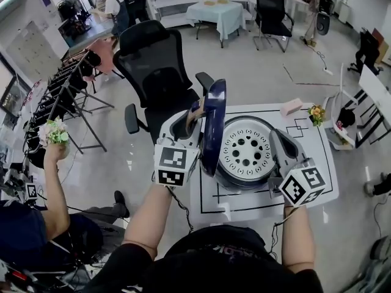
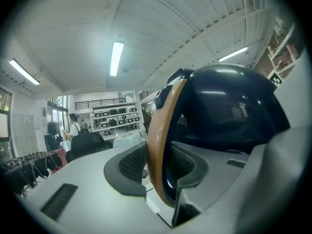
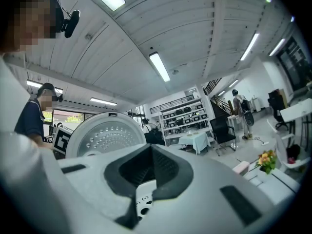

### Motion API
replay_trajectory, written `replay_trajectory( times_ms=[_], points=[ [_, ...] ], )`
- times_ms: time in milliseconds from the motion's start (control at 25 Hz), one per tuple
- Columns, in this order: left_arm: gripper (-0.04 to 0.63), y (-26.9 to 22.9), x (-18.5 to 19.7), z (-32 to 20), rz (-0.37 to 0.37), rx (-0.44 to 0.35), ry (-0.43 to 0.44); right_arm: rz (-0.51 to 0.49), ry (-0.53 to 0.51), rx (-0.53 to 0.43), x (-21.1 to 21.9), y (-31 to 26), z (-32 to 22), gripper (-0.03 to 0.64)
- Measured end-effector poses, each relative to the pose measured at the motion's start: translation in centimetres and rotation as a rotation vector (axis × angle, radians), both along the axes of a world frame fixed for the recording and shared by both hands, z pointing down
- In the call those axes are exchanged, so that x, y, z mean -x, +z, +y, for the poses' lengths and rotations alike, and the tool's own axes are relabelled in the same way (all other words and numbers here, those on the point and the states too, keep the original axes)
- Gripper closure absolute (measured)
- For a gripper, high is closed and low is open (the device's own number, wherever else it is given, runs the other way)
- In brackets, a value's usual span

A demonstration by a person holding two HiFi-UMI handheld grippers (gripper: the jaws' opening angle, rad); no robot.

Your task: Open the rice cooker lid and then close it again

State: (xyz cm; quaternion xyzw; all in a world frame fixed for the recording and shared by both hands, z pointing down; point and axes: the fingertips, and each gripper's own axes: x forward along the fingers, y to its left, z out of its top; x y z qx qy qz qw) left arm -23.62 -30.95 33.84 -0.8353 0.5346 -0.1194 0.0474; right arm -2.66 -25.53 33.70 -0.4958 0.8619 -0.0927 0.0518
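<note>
Tan handle (image 2: 157,130) is pinched by the left gripper (image 1: 190,122), the rice cooker lid (image 1: 214,127) stood upright, open, on the table (image 1: 324,176). The right gripper (image 1: 280,144) is pressed together, empty. Closing is judged next: the lid must be swung down.

Your left forearm (image 1: 149,221) rises from the bottom edge of the head view toward 1 o'clock, and your left gripper (image 1: 194,112) carries on along that line, rolled so its marker cube (image 1: 176,165) faces you. In the left gripper view its jaws are partly closed, with the pads pressed on either side of the tan handle (image 2: 155,145). Your right forearm (image 1: 299,237) comes up toward 12 o'clock, bare below a dark sleeve. Your right gripper (image 1: 277,139) leans toward 11 o'clock. Its jaws are pressed together with nothing between the pads.
</note>
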Motion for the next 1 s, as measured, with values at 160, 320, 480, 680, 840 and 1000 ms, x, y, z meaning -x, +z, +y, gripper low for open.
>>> replay_trajectory(
  times_ms=[160,320,480,680,840,1000],
  points=[
    [0.479,-0.2,-1.1,0.0,-0.045,-0.005,0.006,0.004,0.02,-0.008,-0.6,-0.5,0.5,0.615],
    [0.477,-0.6,-2.2,0.2,-0.097,-0.019,0.013,0.009,0.031,-0.019,-1.0,-1.1,0.9,0.615],
    [0.474,-0.1,-4.2,0.3,-0.155,-0.032,0.032,0.01,0.041,-0.029,-2.1,-1.2,1.2,0.615],
    [0.471,-0.1,-6.2,0.5,-0.235,-0.047,0.045,0.008,0.032,-0.037,-3.1,-1.6,1.4,0.615],
    [0.469,-0.1,-8.1,0.8,-0.32,-0.056,0.059,0.016,0.013,-0.04,-4.1,-2.2,1.3,0.615],
    [0.468,0.5,-9.6,0.9,-0.407,-0.057,0.074,0.01,-0.007,-0.047,-4.8,-2.6,0.8,0.615]
  ],
)
